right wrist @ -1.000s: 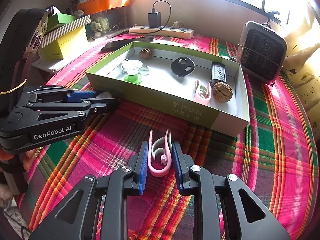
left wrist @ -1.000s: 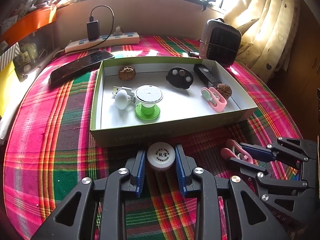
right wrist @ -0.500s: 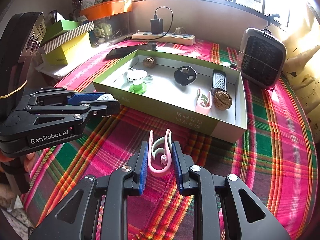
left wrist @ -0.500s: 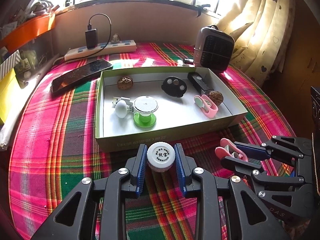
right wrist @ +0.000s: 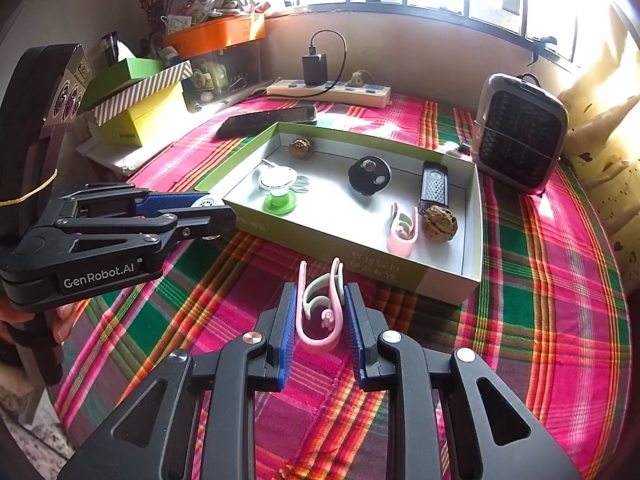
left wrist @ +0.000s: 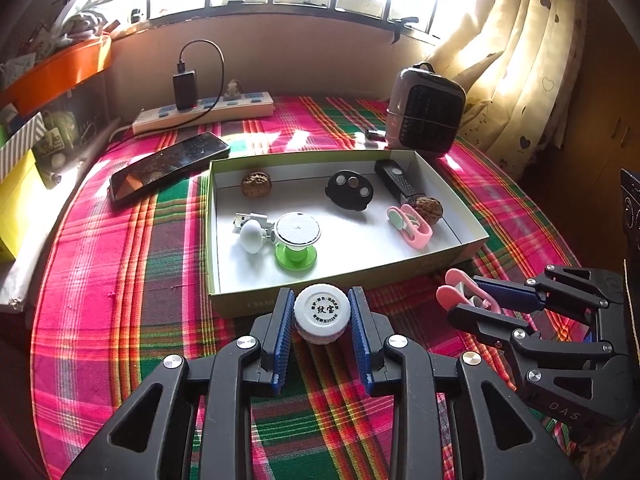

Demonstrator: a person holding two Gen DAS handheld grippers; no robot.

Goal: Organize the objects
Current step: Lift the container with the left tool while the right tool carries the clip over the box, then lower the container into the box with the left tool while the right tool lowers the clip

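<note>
Left gripper (left wrist: 322, 314) clamped on a small white round jar (left wrist: 322, 313) with a printed lid, held off the plaid cloth just short of the box's near wall. Right gripper (right wrist: 319, 312) pinched on a pink clip (right wrist: 320, 312) with a pale green inner loop, likewise clear of the cloth and short of the box. Step in hand, by the look of it: carrying both pieces over the near wall of the green-edged box (left wrist: 348, 280). Best done by lifting high enough to clear that wall, keeping the jar lid-up, and picking bare white floor before letting go. For the jar, open floor at the front middle; for the clip, the free strip near its twin. Inside the box: two walnuts, one at the back left (left wrist: 256, 184) and one at the right (left wrist: 429, 208); a black round piece (left wrist: 350, 190); a dark slim device (left wrist: 398, 180); a second pink clip (left wrist: 410, 226); a green-based spool (left wrist: 297, 242); a white knob with a USB plug (left wrist: 252, 234) beside it.
</note>
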